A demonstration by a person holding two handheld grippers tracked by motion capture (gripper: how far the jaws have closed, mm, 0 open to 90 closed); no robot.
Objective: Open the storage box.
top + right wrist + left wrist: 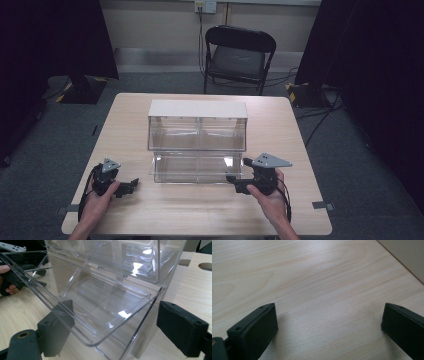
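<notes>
A clear plastic box (197, 134) with a white lid (197, 108) stands mid-table, its lower front flap (195, 167) tilted open towards me. My right gripper (239, 171) is at the flap's right corner. In the right gripper view the right gripper (112, 325) is open, and the flap's rounded edge (82, 337) reaches between the wide-apart jaws, with no pad touching it that I can see. My left gripper (131, 185) rests left of the box, apart from it. Close up, the left gripper (327, 327) is open over bare wood with nothing between its fingers.
The light wooden table (150, 210) has bare room in front and to both sides of the box. A black folding chair (239, 57) stands beyond the far edge. Dark curtains hang at both sides. The left hand (8, 287) shows through the clear flap.
</notes>
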